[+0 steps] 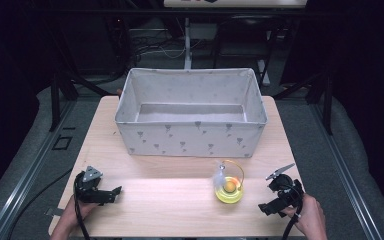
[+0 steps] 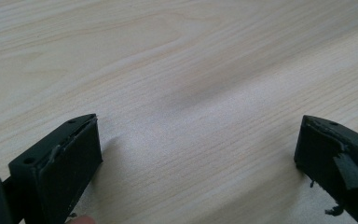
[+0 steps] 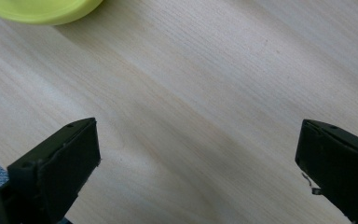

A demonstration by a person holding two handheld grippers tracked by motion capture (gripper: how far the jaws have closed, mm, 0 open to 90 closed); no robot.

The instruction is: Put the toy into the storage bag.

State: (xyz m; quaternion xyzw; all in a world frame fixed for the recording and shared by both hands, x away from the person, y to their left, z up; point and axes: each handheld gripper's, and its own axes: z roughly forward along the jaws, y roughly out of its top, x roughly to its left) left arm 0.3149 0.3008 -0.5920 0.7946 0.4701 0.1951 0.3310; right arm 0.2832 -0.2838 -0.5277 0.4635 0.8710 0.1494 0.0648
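From above our side we look forward and down over the whole table (image 1: pixel 180 200) and the box (image 1: pixel 190 135). Each gripper view sits low and close, looking along its jaws at bare tabletop; the right one shares the yellow toy (image 3: pixel 42 11) with the high view.

- No word, brand or number can be read anywhere in the three views.
- The grey fabric storage box with upright walls (image 1: pixel 190 137) carries a printed pattern of small dark heart-like or drop-like marks on its front; these are ornaments, not letters.
- The pale board at the top edge of the high view (image 1: pixel 235 3) bears small red and dark marks that may be print, but they are too small and cropped to read.
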